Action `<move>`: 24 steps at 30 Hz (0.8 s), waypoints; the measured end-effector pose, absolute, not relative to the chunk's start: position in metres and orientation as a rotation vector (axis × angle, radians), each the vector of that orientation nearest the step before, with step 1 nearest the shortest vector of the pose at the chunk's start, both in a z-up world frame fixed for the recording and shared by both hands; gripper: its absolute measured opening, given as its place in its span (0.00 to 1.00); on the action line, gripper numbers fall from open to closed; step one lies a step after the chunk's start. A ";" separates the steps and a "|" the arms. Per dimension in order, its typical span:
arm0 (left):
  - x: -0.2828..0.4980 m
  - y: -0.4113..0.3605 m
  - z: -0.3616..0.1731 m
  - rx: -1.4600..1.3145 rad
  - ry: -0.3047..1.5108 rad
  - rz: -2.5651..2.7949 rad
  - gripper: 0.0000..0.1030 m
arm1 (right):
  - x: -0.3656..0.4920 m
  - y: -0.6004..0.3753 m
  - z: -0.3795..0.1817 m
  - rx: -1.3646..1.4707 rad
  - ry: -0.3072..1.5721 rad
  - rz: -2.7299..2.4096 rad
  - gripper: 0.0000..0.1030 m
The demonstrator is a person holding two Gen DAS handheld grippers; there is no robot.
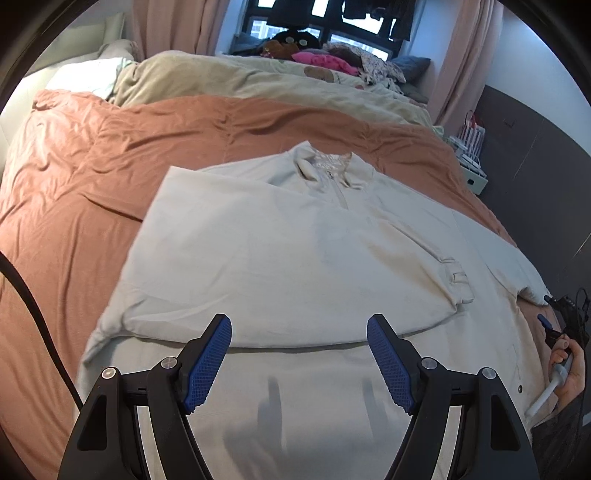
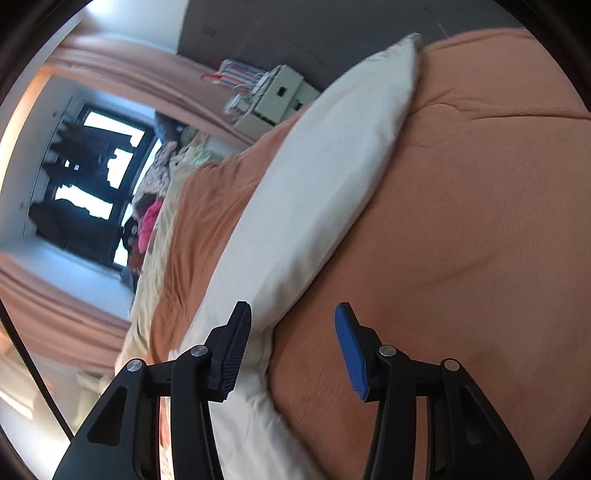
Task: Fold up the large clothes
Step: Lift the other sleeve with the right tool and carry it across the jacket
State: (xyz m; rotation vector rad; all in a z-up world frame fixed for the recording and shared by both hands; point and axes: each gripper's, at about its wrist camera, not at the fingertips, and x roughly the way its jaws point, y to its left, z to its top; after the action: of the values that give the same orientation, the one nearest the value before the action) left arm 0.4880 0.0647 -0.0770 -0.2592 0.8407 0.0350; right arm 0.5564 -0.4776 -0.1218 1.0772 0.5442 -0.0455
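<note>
The left tool (image 1: pixel 299 363) hangs over the near part of a big cream top (image 1: pixel 295 258). Its two blue pads (image 1: pixel 208 363) stand wide apart, and nothing is between them. Their soft shadows fall on the cloth just below.

The top lies flat on a bed with an orange cover (image 1: pixel 74 177). Its near part is smooth. Just past the pads, the left side of the top is folded over the middle, and the fold makes a long edge across the cloth. A sleeve with a cuff (image 1: pixel 460 280) lies across the right side. Farther on, the collar (image 1: pixel 328 166) and a short zip point to the far end of the bed.

At the right edge of the left view, a hand (image 1: pixel 567 369) holds the handle of the right tool.

In the right view, which is tipped on its side, the right tool (image 2: pixel 293 349) is about half open and holds nothing. One of its pads (image 2: pixel 231 354) is over the edge of the cream cloth (image 2: pixel 314 184), and the other is over the bare orange cover (image 2: pixel 480 221). I cannot tell if the pad touches the cloth.

Past the top, a pale green blanket (image 1: pixel 258 88) lies on the bed. Beyond it are soft toys (image 1: pixel 295 42), something pink, and a window (image 1: pixel 332 26) with pink curtains (image 1: pixel 177 26). White boxes (image 1: pixel 471 162) sit to the far right of the bed.
</note>
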 end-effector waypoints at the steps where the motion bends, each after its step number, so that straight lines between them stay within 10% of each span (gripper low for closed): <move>1: 0.491 0.061 -0.079 -0.255 0.846 0.032 0.75 | 0.559 -0.478 -0.125 1.089 0.543 -0.053 0.44; 15: 0.546 0.022 -0.100 -0.183 0.912 -0.024 0.75 | 0.566 -0.482 -0.142 1.123 0.545 -0.066 0.34; 18: 0.545 0.017 -0.102 -0.165 0.915 -0.048 0.75 | 0.576 -0.479 -0.145 1.084 0.532 -0.054 0.04; 24: 0.531 0.027 -0.100 -0.151 0.924 -0.049 0.75 | 0.554 -0.459 -0.111 1.013 0.419 -0.014 0.01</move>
State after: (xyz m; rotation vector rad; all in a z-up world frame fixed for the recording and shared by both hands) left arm 0.5306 0.0266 -0.1004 -0.1506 0.9237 -0.0492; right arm 0.5538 -0.4589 -0.1109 1.0129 0.4193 -0.0144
